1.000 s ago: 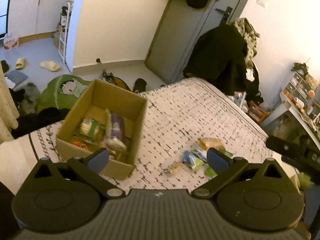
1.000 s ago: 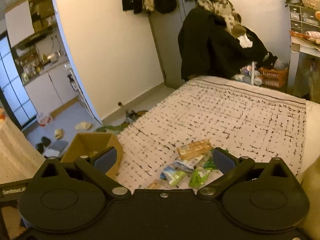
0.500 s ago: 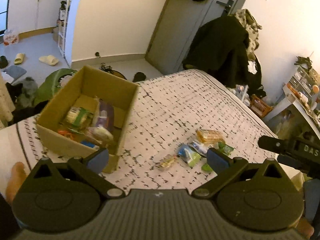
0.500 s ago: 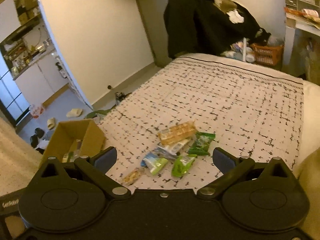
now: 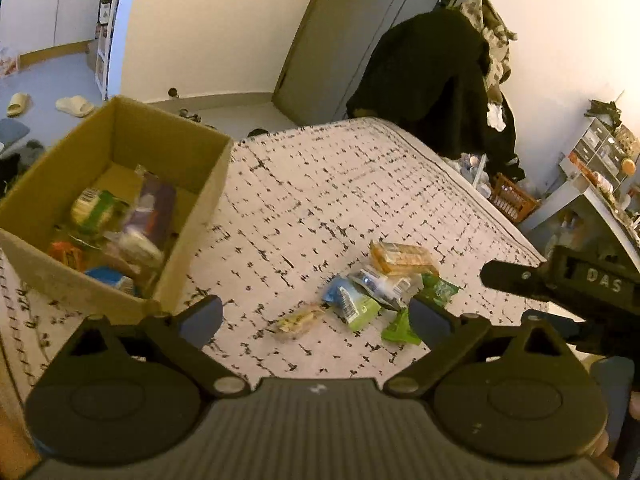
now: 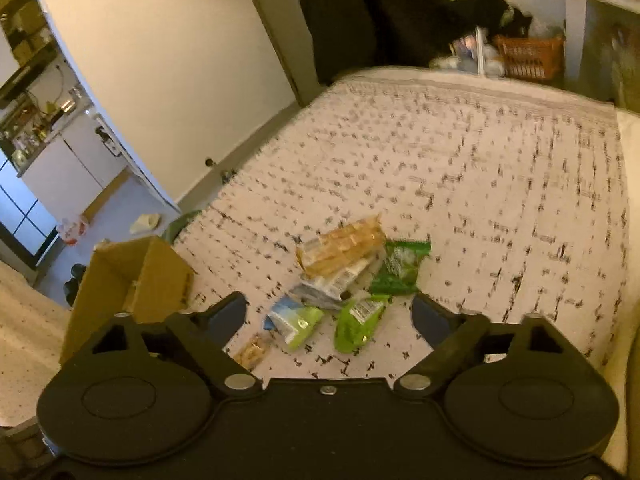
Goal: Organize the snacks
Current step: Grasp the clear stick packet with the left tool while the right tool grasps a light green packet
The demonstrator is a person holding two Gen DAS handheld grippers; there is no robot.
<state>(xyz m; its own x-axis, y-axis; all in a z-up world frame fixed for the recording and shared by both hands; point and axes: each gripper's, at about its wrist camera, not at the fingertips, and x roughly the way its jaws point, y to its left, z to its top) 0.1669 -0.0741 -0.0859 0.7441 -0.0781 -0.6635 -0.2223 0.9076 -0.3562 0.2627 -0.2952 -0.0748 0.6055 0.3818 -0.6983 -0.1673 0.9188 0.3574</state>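
A cardboard box [image 5: 188, 148] stands on the patterned bed, holding several snack packets [image 5: 120, 224]; it also shows in the right wrist view [image 6: 160, 276]. A small pile of loose snacks lies to its right: an orange cracker pack [image 5: 402, 258], a blue-green packet [image 5: 352, 306], a small nut bar [image 5: 298, 320] and green packets [image 6: 396, 266]. My left gripper [image 5: 316, 316] is open and empty, above the bed near the nut bar. My right gripper [image 6: 330, 314] is open and empty, just above the pile; its body shows in the left wrist view [image 5: 568, 280].
The bed [image 5: 340, 184] runs away towards a chair draped with dark coats [image 5: 432, 80] and a door. An orange basket [image 6: 528, 56] and a cluttered desk [image 5: 600, 184] lie on the right. Slippers [image 5: 74, 106] lie on the floor at left.
Both grippers have moved forward and down towards the loose snacks, which now look larger. The box has shifted left in the left wrist view. Both jaws stay open.
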